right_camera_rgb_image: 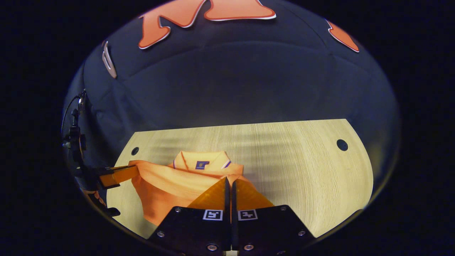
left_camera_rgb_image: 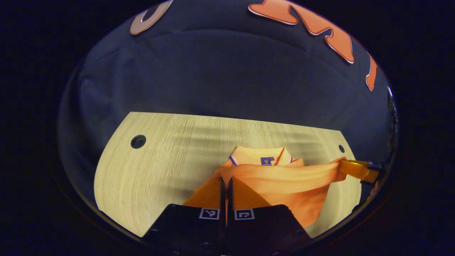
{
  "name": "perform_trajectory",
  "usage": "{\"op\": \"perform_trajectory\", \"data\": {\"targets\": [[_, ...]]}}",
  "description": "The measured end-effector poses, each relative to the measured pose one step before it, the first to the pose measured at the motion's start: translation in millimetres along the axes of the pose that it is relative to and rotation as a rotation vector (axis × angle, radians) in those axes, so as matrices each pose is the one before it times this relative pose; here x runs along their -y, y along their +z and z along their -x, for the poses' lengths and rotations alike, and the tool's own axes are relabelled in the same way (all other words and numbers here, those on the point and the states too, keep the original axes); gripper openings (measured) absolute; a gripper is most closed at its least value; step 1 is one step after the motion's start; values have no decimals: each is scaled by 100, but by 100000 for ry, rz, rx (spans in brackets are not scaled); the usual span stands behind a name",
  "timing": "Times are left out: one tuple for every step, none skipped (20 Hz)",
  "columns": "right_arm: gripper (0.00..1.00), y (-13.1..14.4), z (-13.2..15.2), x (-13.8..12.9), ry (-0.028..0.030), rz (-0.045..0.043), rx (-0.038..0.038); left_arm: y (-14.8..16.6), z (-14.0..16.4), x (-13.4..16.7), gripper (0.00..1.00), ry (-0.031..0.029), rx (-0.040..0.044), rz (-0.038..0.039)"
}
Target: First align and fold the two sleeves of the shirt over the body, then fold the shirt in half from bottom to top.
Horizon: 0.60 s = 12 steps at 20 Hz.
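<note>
- Two grippers hold one orange shirt between them, raised off a pale wooden table.
- Nearest in the left gripper view, the left gripper has its fingers drawn together to a thin slit, pinching the shirt's hem edge at the corner nearest that camera.
- Nearest in the right gripper view, the right gripper is likewise closed to a narrow slit on the opposite corner of the same edge.
- Between the two grips the fabric edge runs as a taut band, with loose cloth hanging below it toward the table.
- Each camera also catches the other gripper farther off: the right one at the right edge of the left gripper view, clamped on the end of the cloth band, and the left one at the left edge of the right gripper view, with cables and a mount behind it.
- Just beyond the lifted edge, the collar lies flat on the table, showing a small dark label and striped trim.
- Farther back, the bare tabletop carries two round dark holes near its rear corners.
- Behind the table hangs the booth's black cloth wall.
</note>
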State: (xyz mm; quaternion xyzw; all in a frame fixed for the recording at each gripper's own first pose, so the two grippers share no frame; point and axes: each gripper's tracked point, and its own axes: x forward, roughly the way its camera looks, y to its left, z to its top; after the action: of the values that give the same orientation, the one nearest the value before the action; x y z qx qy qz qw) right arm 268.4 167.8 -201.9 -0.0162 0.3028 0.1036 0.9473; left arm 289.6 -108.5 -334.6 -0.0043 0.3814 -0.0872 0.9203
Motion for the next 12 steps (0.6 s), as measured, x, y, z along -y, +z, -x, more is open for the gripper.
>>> {"op": "perform_trajectory", "data": {"targets": [[1, 338, -783, 37, 614, -1364, -677, 263, -535, 105, 4, 317, 184, -271], [1, 263, -493, -98, 737, -1304, 378, 527, -307, -510, 8, 1732, 531, -1339], [6, 537, -493, 126, -538, -609, 1299, 129, -628, -467, 21, 1361, 1050, -1673], [8, 601, -408, 232, -723, -182, 2151, 529, -251, -166, 30, 881, 688, -1538], [19, 420, -57, 265, -1239, -75, 1703, 183, -403, -83, 52, 957, 766, -944], [39, 403, 95, 120, -420, -315, 1158, 398, -85, -305, 74, 1644, 650, -637], [59, 102, 207, 159, -473, 48, 856, 280, 229, -321, 96, 1187, 1033, -886], [79, -111, 305, 198, -652, 397, 684, 309, 230, -156, 97, 949, 1097, -537], [100, 502, 412, 132, -711, 1166, 1045, 252, 227, 59, 97, -68, 1324, 263], [99, 326, 538, 145, -1017, 1689, 1552, 274, 325, 66, 97, -282, 1254, 694], [99, 200, 538, -5, -435, 1138, 916, 389, 495, 113, 97, -982, 1296, 497], [99, 326, 673, -133, -142, 497, 1239, 519, 756, 90, 97, -985, 1356, 47]]}}
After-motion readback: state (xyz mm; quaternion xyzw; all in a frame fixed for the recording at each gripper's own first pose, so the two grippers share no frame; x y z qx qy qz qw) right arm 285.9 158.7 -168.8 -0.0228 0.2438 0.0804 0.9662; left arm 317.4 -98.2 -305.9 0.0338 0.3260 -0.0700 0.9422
